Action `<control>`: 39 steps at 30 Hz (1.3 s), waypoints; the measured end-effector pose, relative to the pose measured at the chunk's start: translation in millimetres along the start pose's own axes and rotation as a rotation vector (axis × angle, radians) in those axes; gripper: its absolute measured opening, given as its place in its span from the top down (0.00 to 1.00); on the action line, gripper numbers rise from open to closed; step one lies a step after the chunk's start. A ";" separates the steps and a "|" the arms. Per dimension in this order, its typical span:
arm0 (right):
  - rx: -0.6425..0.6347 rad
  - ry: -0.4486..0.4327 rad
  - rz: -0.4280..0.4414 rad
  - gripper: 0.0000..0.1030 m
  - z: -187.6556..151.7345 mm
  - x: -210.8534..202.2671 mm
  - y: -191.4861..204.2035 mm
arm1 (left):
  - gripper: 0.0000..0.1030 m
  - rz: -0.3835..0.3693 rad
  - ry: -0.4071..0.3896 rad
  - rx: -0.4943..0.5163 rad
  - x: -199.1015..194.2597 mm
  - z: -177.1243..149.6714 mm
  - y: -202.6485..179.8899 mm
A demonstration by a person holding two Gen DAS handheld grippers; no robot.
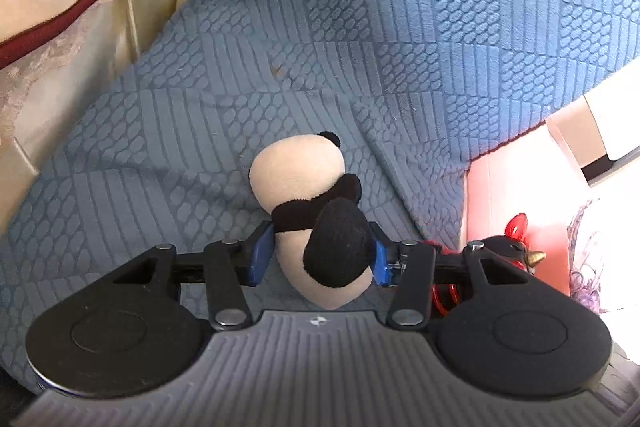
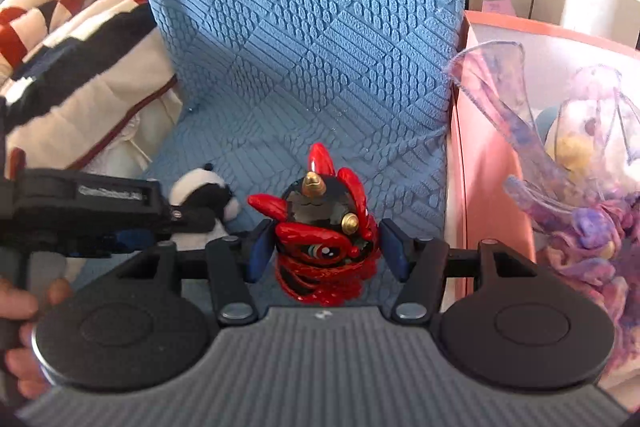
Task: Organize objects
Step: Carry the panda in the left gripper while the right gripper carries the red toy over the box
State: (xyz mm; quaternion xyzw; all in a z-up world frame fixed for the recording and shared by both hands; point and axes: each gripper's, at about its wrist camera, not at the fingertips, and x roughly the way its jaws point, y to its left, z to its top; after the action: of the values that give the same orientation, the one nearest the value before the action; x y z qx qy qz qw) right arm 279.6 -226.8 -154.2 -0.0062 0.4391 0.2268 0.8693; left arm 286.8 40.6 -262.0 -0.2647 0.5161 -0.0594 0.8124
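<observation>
The plush panda (image 1: 308,215) lies on the blue textured cover (image 1: 400,27), pinched between the left gripper (image 1: 318,255) pads; just right, the red-and-black horned figurine (image 2: 324,227) sits between the right gripper (image 2: 326,249), whose jaws stand slightly apart from it; a pink bin (image 2: 492,167) stands farther right.

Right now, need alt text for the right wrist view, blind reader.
The right gripper straddles a red and black horned toy figure on a blue textured cushion, fingers apart on either side. To its left the left gripper holds a panda plush; a pink bin of toys stands to the right.
</observation>
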 end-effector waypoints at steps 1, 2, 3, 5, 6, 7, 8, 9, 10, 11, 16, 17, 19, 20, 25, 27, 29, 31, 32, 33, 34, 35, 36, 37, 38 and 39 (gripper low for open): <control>-0.002 -0.001 0.008 0.41 0.6 -4.4 -0.1 | 0.47 -0.001 -0.001 0.005 -0.1 -0.5 -1.9; -0.010 -0.004 0.014 0.42 1.6 -9.9 0.0 | 0.47 -0.001 -0.001 0.012 -0.8 -1.2 -4.0; -0.017 -0.006 0.019 0.42 2.2 -14.8 0.2 | 0.47 -0.001 -0.002 0.018 -1.6 -2.2 -6.6; -0.026 -0.014 0.033 0.42 5.7 -25.5 -0.7 | 0.47 -0.008 -0.007 0.029 -5.1 -4.4 -12.5; -0.028 -0.017 0.039 0.41 7.9 -30.1 -1.7 | 0.48 -0.012 -0.010 0.035 -7.6 -6.0 -15.8; -0.030 -0.021 0.043 0.41 10.4 -34.9 -2.9 | 0.48 -0.015 -0.016 0.046 -10.5 -7.6 -19.5; -0.032 -0.025 0.045 0.41 12.9 -39.9 -4.1 | 0.48 -0.014 -0.021 0.061 -13.5 -8.7 -23.4; -0.036 -0.030 0.047 0.41 15.5 -44.9 -5.3 | 0.49 -0.011 -0.026 0.074 -16.4 -10.2 -27.8; -0.045 -0.035 0.048 0.41 18.0 -49.9 -6.7 | 0.50 -0.010 -0.032 0.085 -19.7 -11.5 -32.3; -0.054 -0.038 0.049 0.41 21.2 -53.7 -7.4 | 0.51 -0.015 -0.037 0.092 -23.0 -12.5 -36.0; -0.079 -0.046 0.050 0.41 37.6 -68.2 -12.1 | 0.54 -0.046 -0.053 0.110 -37.0 -13.5 -52.3; -0.079 -0.049 0.051 0.41 40.7 -70.8 -13.7 | 0.54 -0.048 -0.058 0.110 -39.1 -13.2 -55.1; -0.075 -0.055 0.053 0.41 47.2 -77.1 -17.1 | 0.54 -0.059 -0.064 0.106 -45.5 -11.8 -59.8; -0.072 -0.060 0.053 0.41 50.4 -80.9 -18.7 | 0.54 -0.067 -0.065 0.105 -48.8 -10.6 -63.1; -0.068 -0.091 0.030 0.41 66.0 -98.2 -27.9 | 0.55 -0.085 -0.082 0.145 -65.5 -1.4 -90.3; -0.072 -0.106 0.014 0.41 72.0 -106.1 -31.8 | 0.55 -0.091 -0.094 0.166 -73.0 2.6 -103.0; -0.073 -0.124 0.011 0.41 77.4 -115.5 -36.8 | 0.55 -0.104 -0.105 0.181 -81.4 6.6 -116.4; -0.075 -0.140 0.005 0.41 81.8 -124.6 -41.6 | 0.55 -0.116 -0.117 0.201 -90.0 9.6 -132.0; -0.076 -0.148 0.002 0.41 83.9 -129.3 -44.0 | 0.55 -0.120 -0.122 0.209 -93.6 10.9 -139.5; -0.076 -0.157 -0.002 0.41 86.0 -134.1 -46.6 | 0.55 -0.126 -0.127 0.219 -96.7 12.1 -147.4; -0.075 -0.166 -0.008 0.41 87.6 -138.7 -49.2 | 0.55 -0.131 -0.128 0.229 -99.3 13.3 -155.8; -0.071 -0.174 -0.015 0.41 88.8 -143.3 -52.8 | 0.55 -0.137 -0.129 0.239 -101.7 13.6 -164.0; -0.068 -0.181 -0.020 0.41 89.8 -147.6 -56.6 | 0.55 -0.144 -0.131 0.253 -104.3 14.1 -172.0; -0.066 -0.186 -0.024 0.41 90.1 -151.4 -60.4 | 0.55 -0.150 -0.133 0.266 -106.4 14.1 -180.3; -0.061 -0.191 -0.029 0.41 90.2 -154.9 -64.8 | 0.55 -0.154 -0.134 0.278 -107.8 13.8 -188.8; -0.057 -0.194 -0.035 0.41 90.6 -157.7 -69.0 | 0.55 -0.159 -0.134 0.289 -109.3 13.1 -197.4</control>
State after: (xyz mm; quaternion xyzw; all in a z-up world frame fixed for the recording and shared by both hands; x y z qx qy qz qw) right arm 295.4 -331.0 9.2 -0.0166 0.3461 0.2233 0.9111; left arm 282.8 -82.5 -72.6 -0.1885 0.4243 -0.1790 0.8674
